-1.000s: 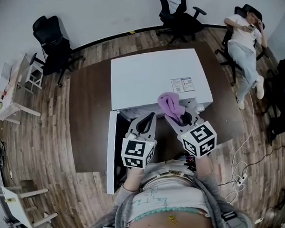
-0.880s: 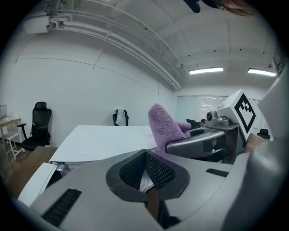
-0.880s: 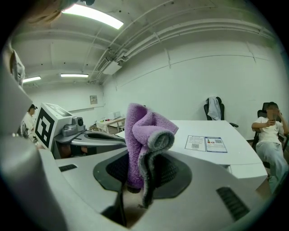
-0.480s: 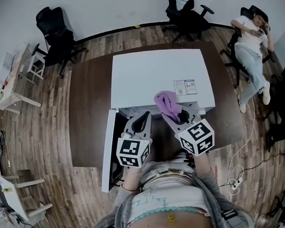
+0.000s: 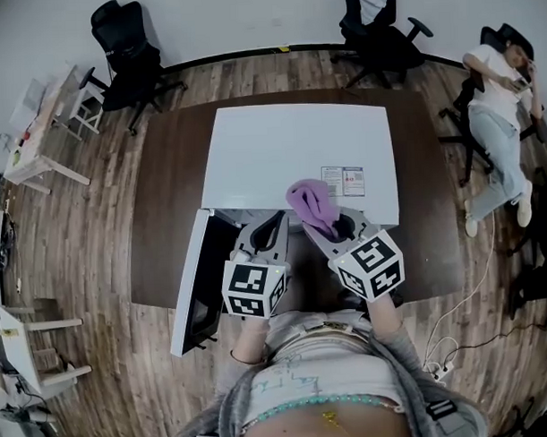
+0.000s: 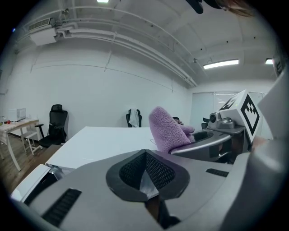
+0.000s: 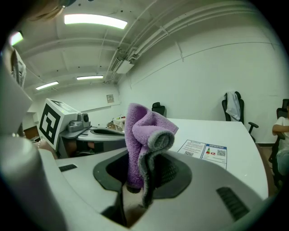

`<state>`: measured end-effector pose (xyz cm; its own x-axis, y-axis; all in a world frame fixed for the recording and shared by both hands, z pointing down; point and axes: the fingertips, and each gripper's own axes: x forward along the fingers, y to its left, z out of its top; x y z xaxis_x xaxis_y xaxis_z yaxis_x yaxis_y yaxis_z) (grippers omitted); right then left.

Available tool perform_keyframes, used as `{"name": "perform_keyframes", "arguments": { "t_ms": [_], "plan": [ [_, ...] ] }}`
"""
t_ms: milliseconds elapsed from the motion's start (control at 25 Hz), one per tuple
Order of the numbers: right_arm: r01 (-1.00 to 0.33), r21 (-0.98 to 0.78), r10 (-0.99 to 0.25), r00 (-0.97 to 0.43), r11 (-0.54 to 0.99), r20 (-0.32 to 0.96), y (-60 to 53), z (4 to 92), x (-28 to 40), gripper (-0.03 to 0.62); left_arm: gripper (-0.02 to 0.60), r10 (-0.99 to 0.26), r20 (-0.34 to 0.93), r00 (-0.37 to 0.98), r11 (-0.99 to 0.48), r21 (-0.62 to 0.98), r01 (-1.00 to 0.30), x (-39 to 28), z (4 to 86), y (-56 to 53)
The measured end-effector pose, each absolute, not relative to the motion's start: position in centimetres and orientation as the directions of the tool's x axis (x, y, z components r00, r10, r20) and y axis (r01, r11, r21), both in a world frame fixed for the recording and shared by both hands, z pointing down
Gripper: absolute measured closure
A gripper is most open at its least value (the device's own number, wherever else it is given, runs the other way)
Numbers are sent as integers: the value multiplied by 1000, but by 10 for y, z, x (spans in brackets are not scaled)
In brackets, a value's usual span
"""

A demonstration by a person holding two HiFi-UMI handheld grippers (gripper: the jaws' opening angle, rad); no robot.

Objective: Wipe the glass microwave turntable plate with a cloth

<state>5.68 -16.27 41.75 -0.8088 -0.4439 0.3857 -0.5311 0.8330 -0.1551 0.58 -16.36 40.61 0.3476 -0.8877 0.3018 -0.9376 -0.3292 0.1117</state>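
Purple fleecy cloth [image 7: 143, 135], grey-edged and bunched upright, clamped in right gripper [image 7: 135, 182] at front edge of white microwave [image 5: 298, 149]; left gripper [image 6: 145, 182] closed, empty; microwave door [image 5: 191, 280] open.

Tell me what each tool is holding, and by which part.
The right tool is shut on the purple cloth, pinched at its lower end, with the rest bunched above the jaws. The left tool is shut and holds nothing.

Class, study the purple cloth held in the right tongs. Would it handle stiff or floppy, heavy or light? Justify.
Probably floppy: the purple cloth folds over and droops above the right tongs. Likely light, since one pinch holds it up. Its fuzzy pile suggests it won't slip.
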Motion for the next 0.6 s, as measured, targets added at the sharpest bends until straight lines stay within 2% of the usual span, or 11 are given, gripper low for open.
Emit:
{"name": "perform_keyframes", "arguments": {
  "t_ms": [320, 600],
  "plan": [
    [-453, -171, -367, -851, 875, 375, -156, 425, 55, 470, 571, -908, 302, 291, -275, 97, -957, 8, 408, -155],
    [-468, -179, -379, -845, 865, 376, -157, 423, 49, 470, 571, -901, 315, 299, -275, 120, -954, -3, 409, -151]
  ]
}}
